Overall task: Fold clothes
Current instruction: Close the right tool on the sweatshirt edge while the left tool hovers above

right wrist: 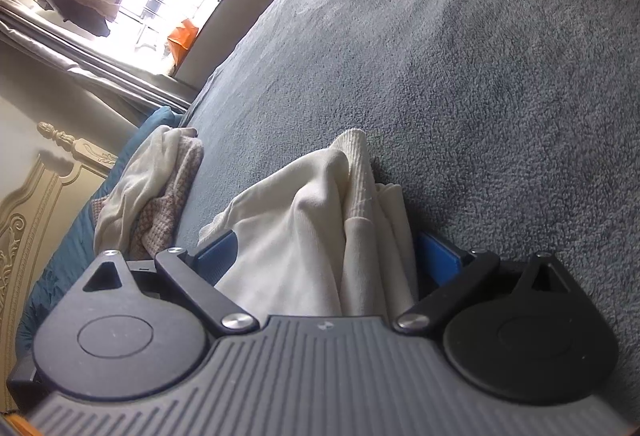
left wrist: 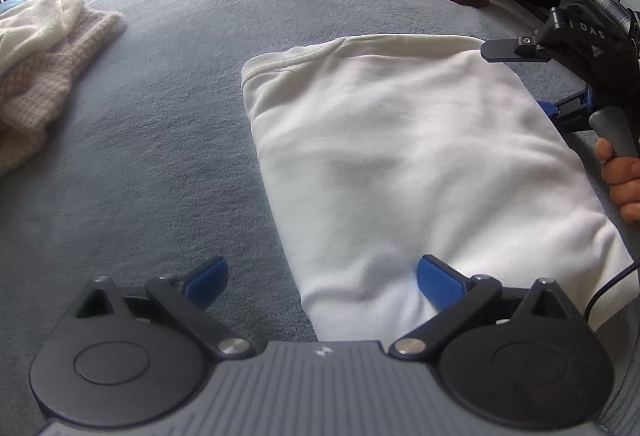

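**Garment between both grippers**

The white garment (left wrist: pixel 420 163) lay on the grey bed (left wrist: pixel 160 155), folded to a long rectangle running away from the left gripper (left wrist: pixel 322 282). That gripper was spread wide and empty at the near end, one finger over the cloth. The right gripper (right wrist: pixel 326 256) sat at the far right edge, its fingers wide with bunched fabric between them, not visibly pinched. A pile (left wrist: pixel 44 47) lay well left.

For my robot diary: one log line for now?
left hand-held gripper open | right hand-held gripper around white garment edge | grey blanket
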`<state>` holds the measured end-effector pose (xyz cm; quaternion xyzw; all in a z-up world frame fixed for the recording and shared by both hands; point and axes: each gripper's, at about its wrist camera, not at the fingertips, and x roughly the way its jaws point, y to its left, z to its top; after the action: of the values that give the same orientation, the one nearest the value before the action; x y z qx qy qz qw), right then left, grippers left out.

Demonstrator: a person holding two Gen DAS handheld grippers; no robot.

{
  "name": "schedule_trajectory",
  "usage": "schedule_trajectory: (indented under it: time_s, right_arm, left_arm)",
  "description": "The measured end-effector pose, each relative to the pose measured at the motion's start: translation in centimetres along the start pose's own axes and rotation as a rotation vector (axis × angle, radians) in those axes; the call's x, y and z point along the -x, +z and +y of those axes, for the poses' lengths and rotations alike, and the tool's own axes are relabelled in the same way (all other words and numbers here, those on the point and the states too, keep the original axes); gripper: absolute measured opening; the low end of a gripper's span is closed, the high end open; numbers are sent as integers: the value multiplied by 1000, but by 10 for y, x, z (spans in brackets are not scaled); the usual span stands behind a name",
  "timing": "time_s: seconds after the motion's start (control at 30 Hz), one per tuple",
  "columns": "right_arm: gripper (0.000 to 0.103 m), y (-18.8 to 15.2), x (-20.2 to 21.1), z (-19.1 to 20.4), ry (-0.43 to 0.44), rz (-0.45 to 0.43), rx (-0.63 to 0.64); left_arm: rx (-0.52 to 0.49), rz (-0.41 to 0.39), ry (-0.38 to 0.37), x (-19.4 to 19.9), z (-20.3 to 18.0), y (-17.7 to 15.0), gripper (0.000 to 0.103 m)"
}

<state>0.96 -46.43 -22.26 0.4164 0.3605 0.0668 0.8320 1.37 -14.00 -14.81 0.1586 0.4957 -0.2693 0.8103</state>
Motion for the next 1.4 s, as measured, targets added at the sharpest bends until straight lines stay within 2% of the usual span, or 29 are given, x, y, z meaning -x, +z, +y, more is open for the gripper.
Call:
schedule_trajectory:
  time_s: [0.43, 0.6, 0.7, 0.77, 0.9, 1.03, 1.1, 1.17, 1.27, 1.4]
  right_arm:
    - [96, -3, 0, -1, -4, -8, 22]
    - [97, -5, 1, 0, 3, -2, 39]
    - [97, -7, 5, -2, 26, 26, 48]
    - [97, -10, 10, -5, 54, 52, 40]
    - [95, -17, 18, -12, 100, 113, 22]
    - [88, -14, 18, -16, 129, 145, 13]
    - [79, -9, 11, -18, 148, 153, -5]
    - [65, -2, 3, -21, 150, 150, -20]
    - [53, 7, -10, -27, 161, 134, -62]
    - [46, 7, -13, -29, 185, 147, -62]
  left_arm:
    - [1, 1, 6, 0, 0, 1, 101]
    - [47, -37, -151, -6, 25, 2, 99]
    - [75, -61, -247, -9, 41, 2, 91]
    - [114, -44, -312, -18, 56, 4, 85]
    - [150, -34, -387, -29, 71, 9, 81]
    - [176, -43, -486, -40, 75, 19, 74]
    - [193, -36, -516, -48, 72, 27, 75]
    - [223, -32, -539, -56, 71, 35, 75]
    - [275, -35, -572, -66, 75, 42, 75]
    - [312, -42, -623, -67, 83, 39, 72]
